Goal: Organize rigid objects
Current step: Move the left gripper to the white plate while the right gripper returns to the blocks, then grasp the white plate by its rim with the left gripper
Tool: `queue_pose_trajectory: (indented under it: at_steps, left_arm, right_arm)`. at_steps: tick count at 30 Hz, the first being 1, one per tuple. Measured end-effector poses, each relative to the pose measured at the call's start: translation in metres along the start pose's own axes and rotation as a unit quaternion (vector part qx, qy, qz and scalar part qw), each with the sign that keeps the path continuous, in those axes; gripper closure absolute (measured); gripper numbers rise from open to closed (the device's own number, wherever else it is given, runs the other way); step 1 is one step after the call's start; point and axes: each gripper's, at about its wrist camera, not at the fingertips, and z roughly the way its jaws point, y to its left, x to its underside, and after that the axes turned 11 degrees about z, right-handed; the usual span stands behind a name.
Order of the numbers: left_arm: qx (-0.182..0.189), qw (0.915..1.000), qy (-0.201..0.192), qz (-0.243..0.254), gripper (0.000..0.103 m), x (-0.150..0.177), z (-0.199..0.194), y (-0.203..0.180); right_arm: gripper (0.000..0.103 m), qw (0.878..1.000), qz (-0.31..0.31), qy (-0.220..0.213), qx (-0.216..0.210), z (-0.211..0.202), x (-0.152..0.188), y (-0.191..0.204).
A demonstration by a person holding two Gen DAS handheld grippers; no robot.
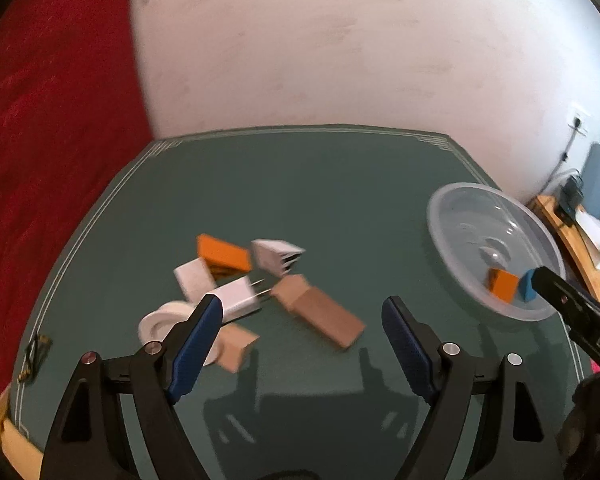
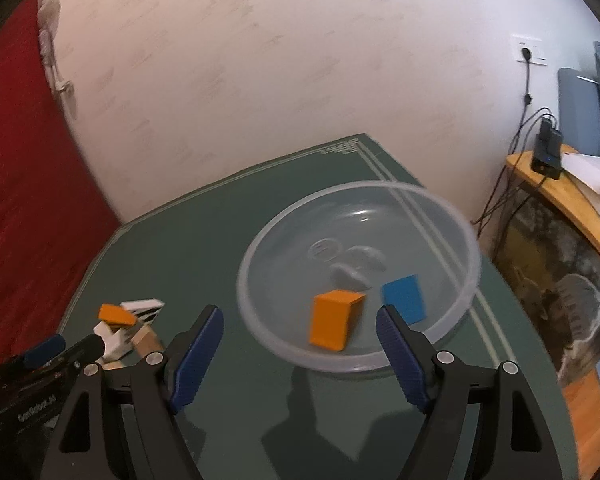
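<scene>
Nearest the right camera, right gripper (image 2: 299, 322) fingers spread wide, empty, at the clear bowl (image 2: 452, 320) rim; orange block (image 2: 334, 322) and blue block (image 2: 405, 298) lie inside. Left gripper (image 1: 302, 318) fingers released over green surface (image 1: 340, 200); beyond, wooden block (image 1: 320, 312), white charger (image 1: 236, 298), orange wedge (image 1: 222, 258) clustered.

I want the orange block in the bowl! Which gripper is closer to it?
Right. The right gripper hangs open just before the orange block in the bowl; the left gripper is over by the pile.

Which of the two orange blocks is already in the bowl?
The cube-like orange block beside the blue block, inside the clear bowl. The flatter orange block sits in the table pile.
</scene>
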Motion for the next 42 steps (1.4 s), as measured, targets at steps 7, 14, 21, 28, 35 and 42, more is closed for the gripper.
queue_pose_trajectory:
  at_steps: [7,14,21,28,35,42]
  left_arm:
    - [-0.037,0.9973,0.017,-0.060,0.020,0.023,0.001,0.048]
    - [-0.056,0.9920,0.043,-0.105,0.020,0.041,0.014,0.085]
    - [-0.038,0.9876,0.070,-0.135,0.020,0.045,0.035,0.100]
    - [-0.012,0.9844,0.089,-0.151,0.020,0.044,0.053,0.105]
    - [-0.003,0.9823,0.096,-0.161,0.020,0.045,0.062,0.107]
    - [-0.002,0.9841,0.090,-0.153,0.020,0.040,0.061,0.102]
  right_arm:
    - [0.021,0.999,-0.030,0.028,-0.017,0.008,0.016,0.027]
    - [0.021,0.997,-0.057,0.056,-0.025,0.016,0.032,0.051]
    - [0.021,0.994,-0.079,0.077,-0.025,0.024,0.043,0.068]
    - [0.021,0.992,-0.087,0.093,-0.018,0.032,0.050,0.072]
    - [0.021,0.989,-0.098,0.107,-0.011,0.039,0.056,0.075]
    - [0.021,0.987,-0.107,0.118,-0.009,0.044,0.060,0.079]
